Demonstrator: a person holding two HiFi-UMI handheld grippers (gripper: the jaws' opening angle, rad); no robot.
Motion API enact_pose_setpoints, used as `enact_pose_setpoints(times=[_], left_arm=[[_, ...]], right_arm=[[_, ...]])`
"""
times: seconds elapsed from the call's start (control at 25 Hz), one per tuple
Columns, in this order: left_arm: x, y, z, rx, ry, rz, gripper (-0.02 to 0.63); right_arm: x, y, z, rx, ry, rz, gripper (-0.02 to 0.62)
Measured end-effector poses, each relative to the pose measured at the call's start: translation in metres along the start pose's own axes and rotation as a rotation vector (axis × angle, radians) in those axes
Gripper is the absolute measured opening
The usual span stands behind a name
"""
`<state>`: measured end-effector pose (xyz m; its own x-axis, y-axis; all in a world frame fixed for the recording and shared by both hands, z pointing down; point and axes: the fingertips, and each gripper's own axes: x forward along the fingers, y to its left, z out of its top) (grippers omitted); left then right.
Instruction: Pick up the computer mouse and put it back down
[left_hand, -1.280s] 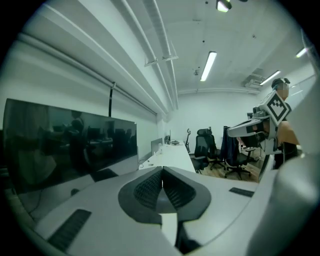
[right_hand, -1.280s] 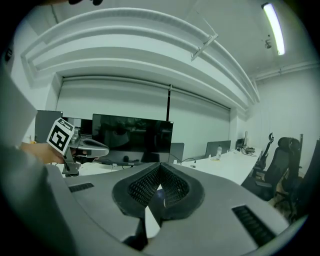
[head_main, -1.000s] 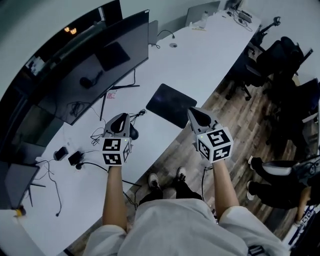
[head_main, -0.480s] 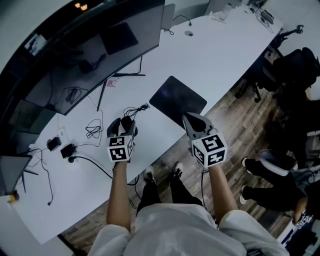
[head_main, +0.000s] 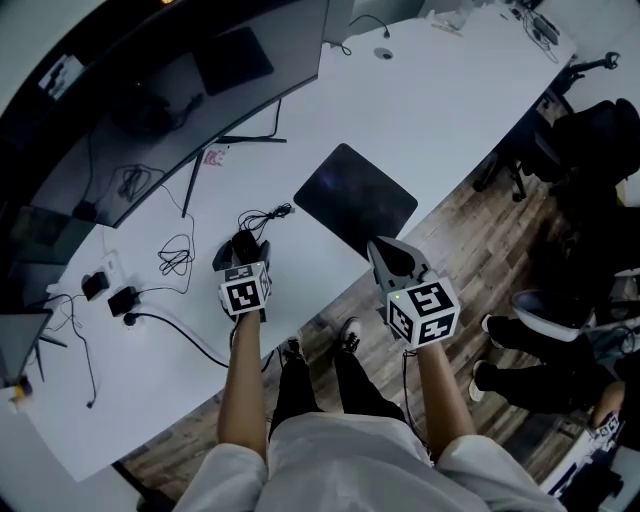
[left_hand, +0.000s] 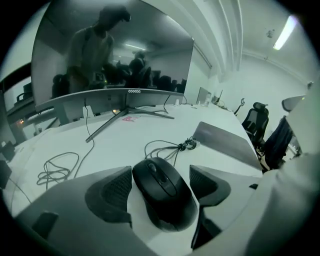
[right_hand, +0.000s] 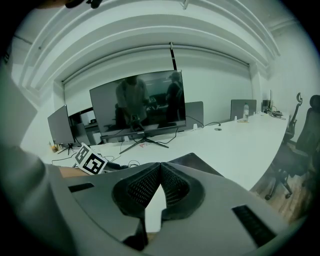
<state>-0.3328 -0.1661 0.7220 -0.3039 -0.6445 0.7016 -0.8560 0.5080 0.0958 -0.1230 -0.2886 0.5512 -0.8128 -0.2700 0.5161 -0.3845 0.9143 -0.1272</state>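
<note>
I log: computer mouse (left_hand: 162, 192) | black, wired, scroll wheel on top | resting flat and upright on white desk (left_hand: 112, 137), nose pointing far | left of dark mouse pad (left_hand: 225, 142) | its bundled cable (left_hand: 172, 146) just beyond

Mouse (left_hand: 162, 192) smooth black plastic; desk (head_main: 430, 110) matt white; floor (head_main: 472, 240) wood planks

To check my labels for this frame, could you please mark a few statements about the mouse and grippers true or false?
The mouse lies on the dark mouse pad. False: it rests on the white table beside the pad.
The right gripper is shut and empty. True.
The left gripper holds the mouse in the air. False: the mouse sits on the table between its opening jaws.
A bundled cable lies just beyond the mouse. True.
</note>
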Motion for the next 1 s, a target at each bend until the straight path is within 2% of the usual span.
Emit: enact_pose_setpoints(times=[0.28, 0.6, 0.84, 1.0], left_arm=[[0.007, 0.008, -0.002, -0.056, -0.002, 0.012, 0.354], [-0.011, 0.012, -0.006, -0.039, 0.029, -0.057, 0.327], [-0.029, 0.024, 0.018, -0.058, -0.072, -0.048, 0.316], [-0.052, 0.026, 0.060, -0.010, -0.163, -0.062, 0.313]], right_arm=[[0.001, 0.004, -0.014, 0.035, 0.027, 0.019, 0.014], [-0.023, -0.006, 0.001, 0.060, -0.008, -0.037, 0.014], [-0.032, -0.006, 0.017, 0.079, -0.047, -0.080, 0.014], [-0.043, -0.005, 0.041, 0.070, -0.089, -0.115, 0.014]])
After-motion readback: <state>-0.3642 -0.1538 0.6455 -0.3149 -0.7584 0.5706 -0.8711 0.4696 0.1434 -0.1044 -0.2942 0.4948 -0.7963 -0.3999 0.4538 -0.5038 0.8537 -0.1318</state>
